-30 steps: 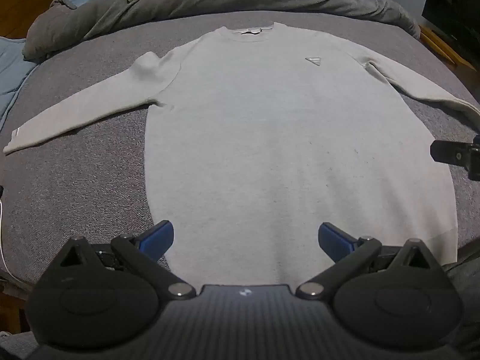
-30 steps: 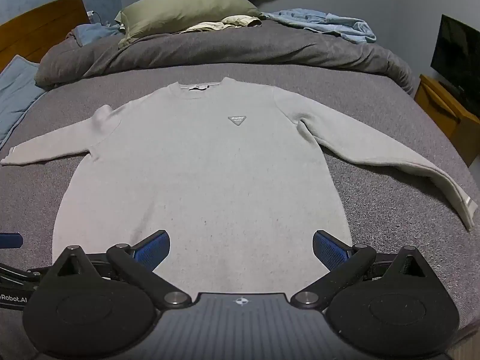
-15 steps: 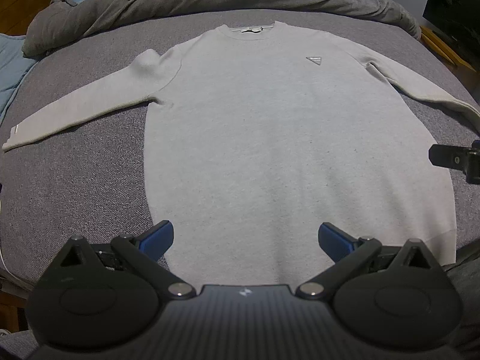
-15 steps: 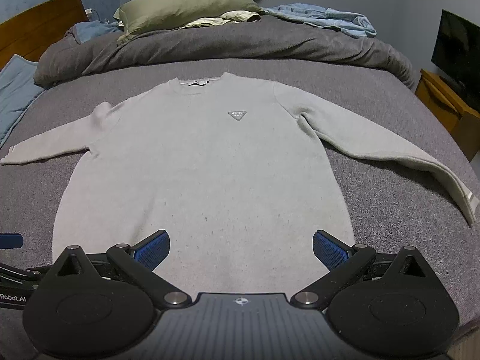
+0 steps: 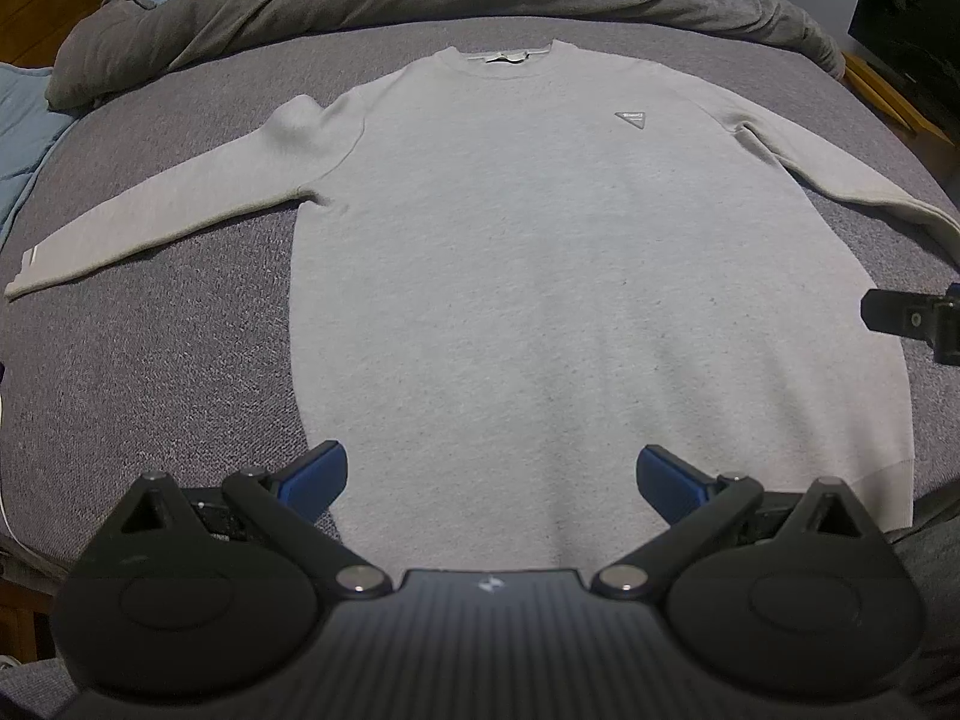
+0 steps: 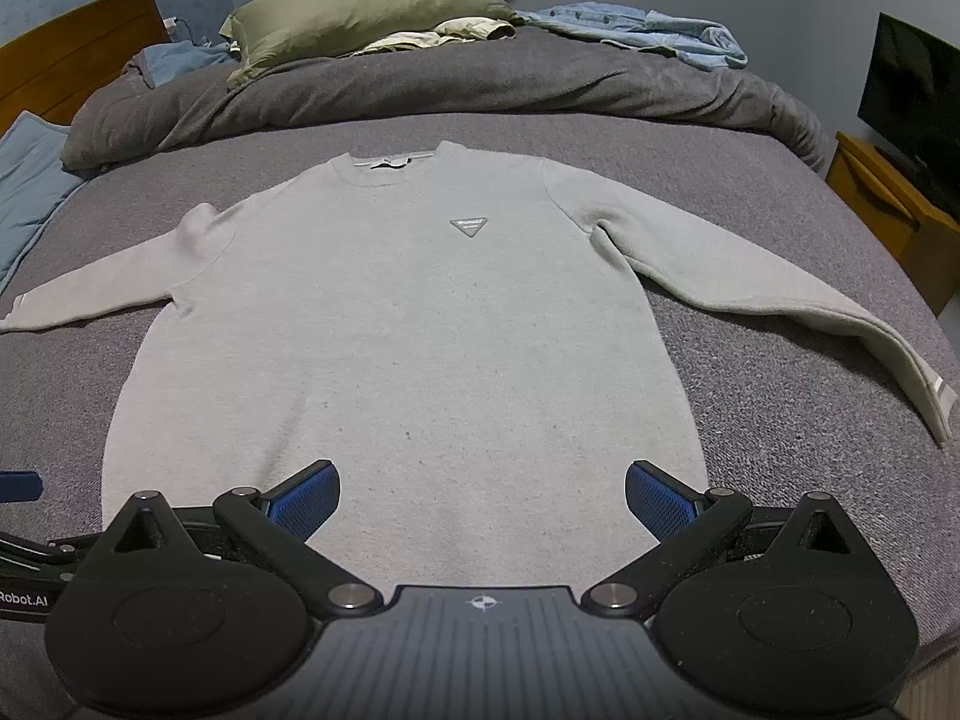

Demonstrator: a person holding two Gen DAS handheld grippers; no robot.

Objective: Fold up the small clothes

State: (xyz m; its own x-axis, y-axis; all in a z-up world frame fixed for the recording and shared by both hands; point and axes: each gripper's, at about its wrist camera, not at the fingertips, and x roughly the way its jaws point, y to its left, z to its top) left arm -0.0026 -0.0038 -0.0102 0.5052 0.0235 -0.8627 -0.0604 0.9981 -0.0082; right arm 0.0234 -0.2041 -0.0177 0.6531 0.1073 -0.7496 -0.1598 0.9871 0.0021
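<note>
A light grey long-sleeved sweater (image 5: 570, 276) lies flat, front up, on the grey bed cover (image 5: 150, 360), both sleeves spread out to the sides. It has a small triangular patch (image 6: 468, 225) on the chest. It also shows in the right wrist view (image 6: 408, 348). My left gripper (image 5: 491, 471) is open and empty above the hem's left part. My right gripper (image 6: 483, 486) is open and empty above the hem's right part. A part of the right gripper (image 5: 912, 318) shows at the right edge of the left wrist view.
A bunched dark grey duvet (image 6: 480, 84) lies across the head of the bed, with a green pillow (image 6: 360, 18) and a blue garment (image 6: 648, 36) on it. A wooden cabinet (image 6: 894, 210) with a dark screen (image 6: 912, 96) stands to the right. A blue blanket (image 6: 30, 192) lies at left.
Both grippers have tilted or drawn back slightly, so the sweater sits a little lower in view. The sweater itself has not moved and both grippers stay open.
</note>
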